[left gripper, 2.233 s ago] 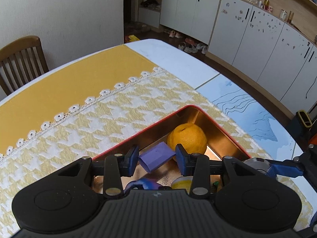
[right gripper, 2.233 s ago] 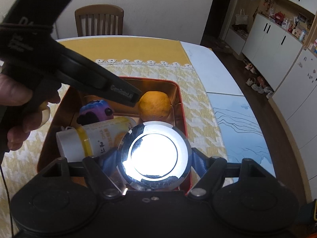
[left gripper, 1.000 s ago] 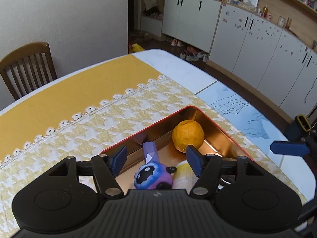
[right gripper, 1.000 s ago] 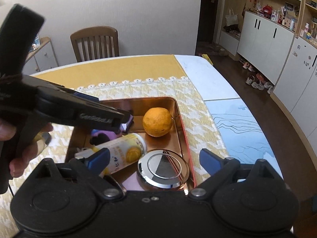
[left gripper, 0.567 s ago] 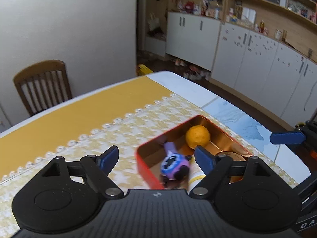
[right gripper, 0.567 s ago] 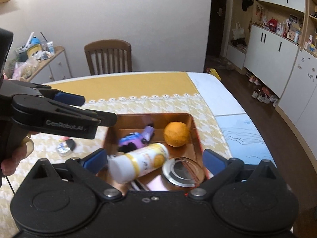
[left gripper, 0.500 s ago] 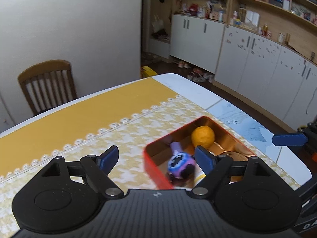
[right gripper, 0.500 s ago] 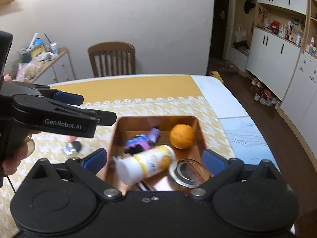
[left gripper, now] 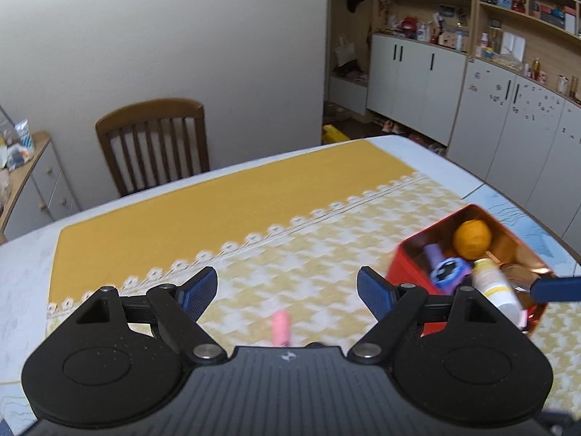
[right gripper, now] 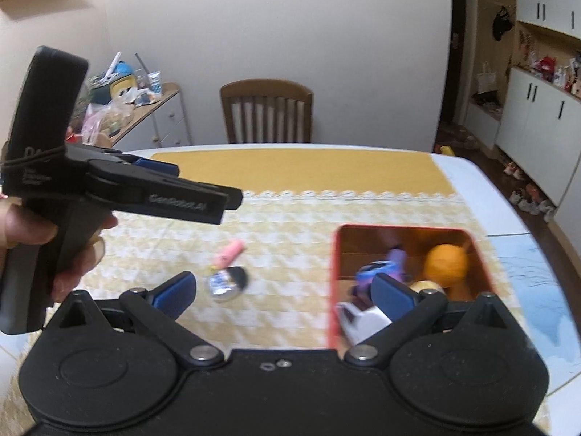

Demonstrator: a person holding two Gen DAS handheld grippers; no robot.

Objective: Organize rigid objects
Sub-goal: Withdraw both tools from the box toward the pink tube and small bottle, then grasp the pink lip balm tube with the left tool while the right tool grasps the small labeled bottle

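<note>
A red tin box (left gripper: 406,259) (right gripper: 333,290) stands on the yellow patterned tablecloth. It holds an orange (left gripper: 471,238) (right gripper: 446,261), a purple toy (left gripper: 447,271) (right gripper: 377,267), a white-and-yellow bottle (left gripper: 496,287) (right gripper: 363,318) and a metal lid, mostly hidden. A pink tube (left gripper: 280,330) (right gripper: 228,252) and a small black-and-silver object (right gripper: 228,282) lie on the cloth left of the box. My left gripper (left gripper: 287,289) is open and empty above the pink tube. My right gripper (right gripper: 281,290) is open and empty, raised over the cloth beside the box.
A wooden chair (left gripper: 152,140) (right gripper: 268,114) stands at the table's far side. A side cabinet with clutter (right gripper: 127,105) is at the left. White cupboards (left gripper: 508,123) line the right wall. The left handheld gripper body (right gripper: 109,189) crosses the right wrist view.
Both grippers have pulled up and to the left, away from the red box. The box has slid to the right in both views, and the pink tube and small object have come into sight.
</note>
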